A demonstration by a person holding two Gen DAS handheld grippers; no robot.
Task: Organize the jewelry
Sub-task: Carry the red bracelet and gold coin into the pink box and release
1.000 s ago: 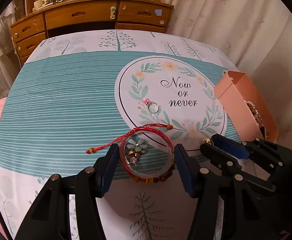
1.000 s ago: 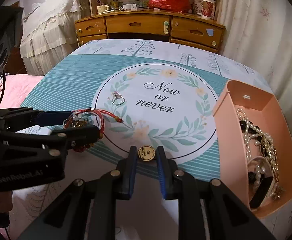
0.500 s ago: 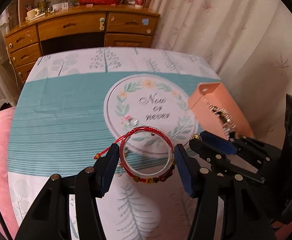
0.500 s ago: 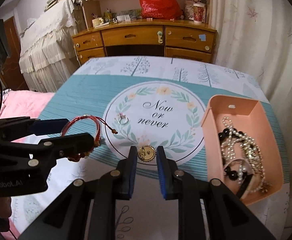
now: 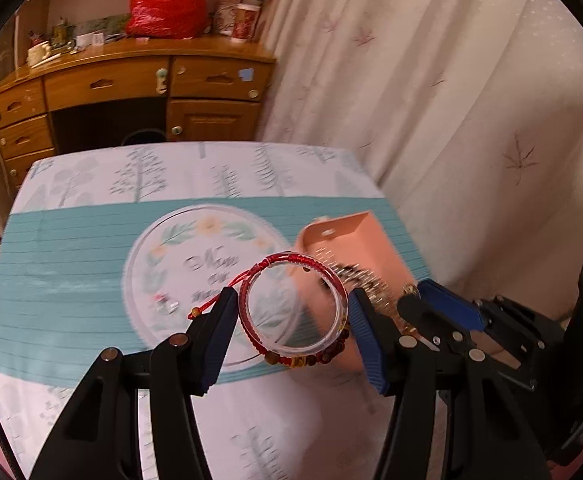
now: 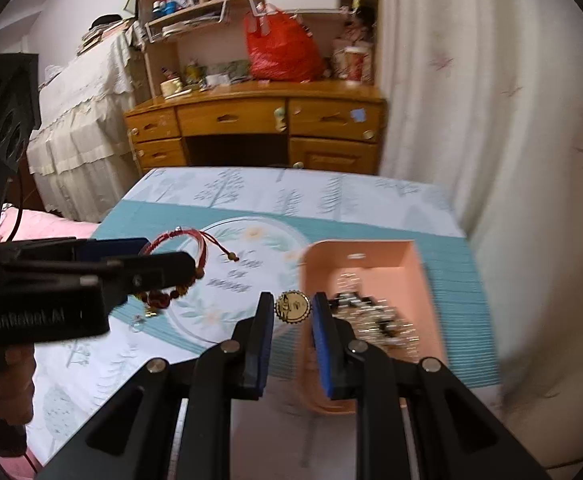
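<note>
Jaws on my left gripper (image 5: pixel 293 316) are pinching a bundle of bracelets (image 5: pixel 295 312) by its outer edges: a clear bangle, a red braided cord and a string of dark red and amber beads, all hanging in the lower middle of the left wrist view, clear of the counter (image 5: pixel 71 280). Jaws on my right gripper (image 6: pixel 292 312) are pressing on a small round gold piece (image 6: pixel 292 307) with a scalloped rim, edge to edge, in the lower middle of the right wrist view.

I am holding both loads above the counter's teal-striped cloth with its printed wreath circle. A pink tray (image 6: pixel 423 276) is sitting at the right of the cloth, already carrying a heap of pearl and metal chains (image 6: pixel 375 316) (blurred, so I cannot sort them one from another). In the right wrist view the gold piece is showing just beside the tray's left wall. A small ring (image 5: pixel 167 305) is lying on the wreath circle, left of the bracelets in the left wrist view. A wooden desk (image 6: pixel 259 120) with a red bag (image 6: pixel 281 50) is standing at the top of both views.
</note>
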